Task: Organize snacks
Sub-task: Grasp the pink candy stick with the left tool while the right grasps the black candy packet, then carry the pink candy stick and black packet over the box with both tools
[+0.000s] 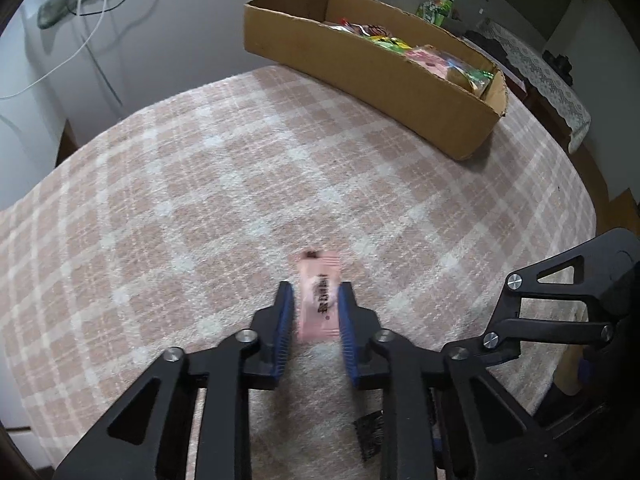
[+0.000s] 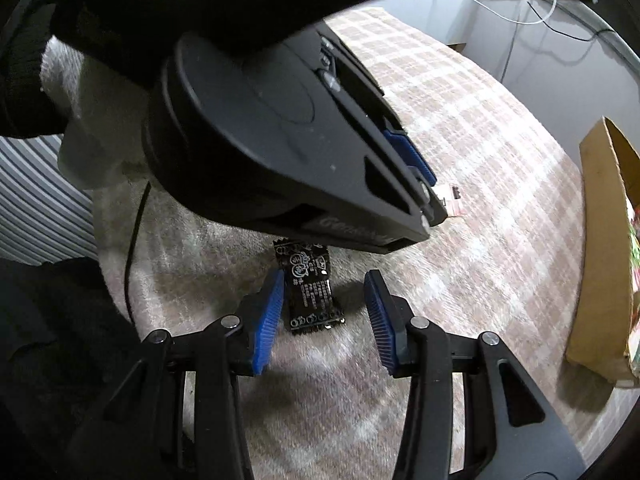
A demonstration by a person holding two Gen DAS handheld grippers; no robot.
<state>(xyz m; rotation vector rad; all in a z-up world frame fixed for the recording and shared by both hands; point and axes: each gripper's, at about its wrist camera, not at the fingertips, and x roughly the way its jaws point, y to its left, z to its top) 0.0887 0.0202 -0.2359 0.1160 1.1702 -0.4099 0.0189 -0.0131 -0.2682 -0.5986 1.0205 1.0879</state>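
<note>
A pink snack bar [image 1: 319, 300] lies on the pink plaid cloth [image 1: 200, 200]. My left gripper [image 1: 316, 286] is shut on it, a blue pad against each long side. A black snack packet [image 2: 310, 292] lies lengthwise between the jaws of my right gripper [image 2: 324, 280], which is open. The left pad touches the packet and the right pad stands clear of it. In the right wrist view the left gripper's black body [image 2: 288, 140] hangs close above and hides the far end of the black packet. The cardboard box [image 1: 360, 92] at the back right holds several colourful snack packets [image 1: 420, 52].
The box's end wall [image 2: 600, 240] shows at the right of the right wrist view. A green packet [image 1: 436, 8] lies behind the box, beside a lace-covered side table [image 1: 540, 76]. White cables [image 1: 92, 20] hang off the table's far left. A dark sleeve [image 2: 20, 80] is at the upper left.
</note>
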